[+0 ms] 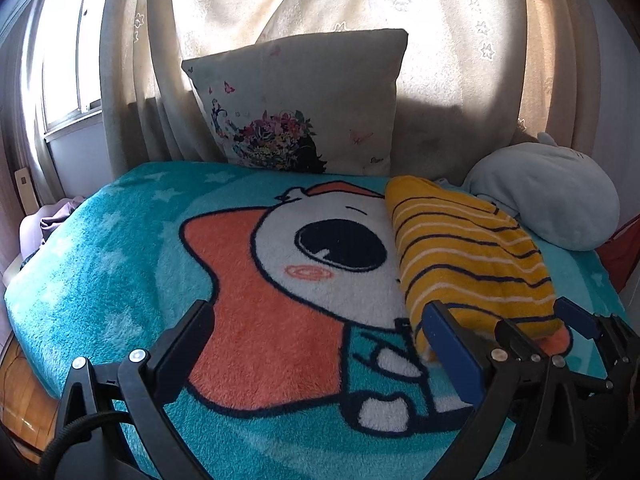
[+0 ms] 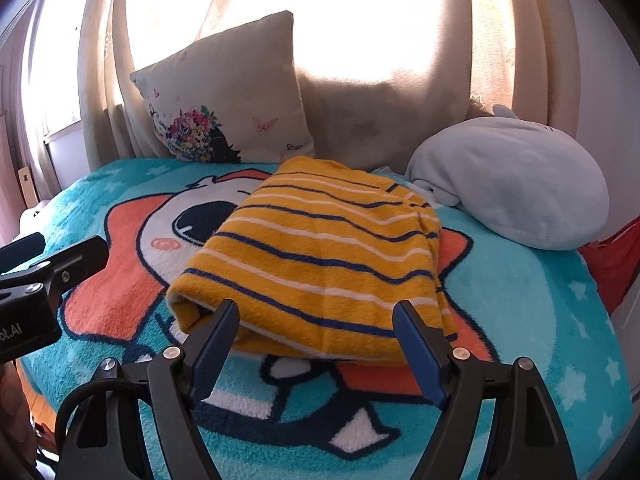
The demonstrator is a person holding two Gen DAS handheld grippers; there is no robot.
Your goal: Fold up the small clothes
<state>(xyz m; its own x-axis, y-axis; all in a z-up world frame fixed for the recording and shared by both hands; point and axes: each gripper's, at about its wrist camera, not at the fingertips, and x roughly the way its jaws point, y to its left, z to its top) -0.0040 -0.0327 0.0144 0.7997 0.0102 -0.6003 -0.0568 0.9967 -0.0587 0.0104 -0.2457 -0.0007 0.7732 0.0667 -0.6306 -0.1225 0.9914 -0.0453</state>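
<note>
Left gripper (image 1: 320, 320): jaws wide, nothing between them, hovering over bare blanket (image 1: 120, 240) left of the striped garment (image 2: 316, 256). Right gripper (image 2: 316, 316): jaws wide, poised at the garment's near edge, pads not pressing.

Striped garment: yellow, already folded into a thick bundle, lying on the blanket.

Risks, judged: plush fabric is springy; the bundle could unroll if a jaw drags its near lip. A low approach might pinch the blanket with the garment. The grippers sit close together and could collide.

Surroundings, relative to the garment: flowered cushion (image 2: 228, 92) behind-left against the sunlit curtain (image 2: 380, 20); pale plush toy (image 2: 516, 176) just right; window (image 1: 68, 60) far left.
</note>
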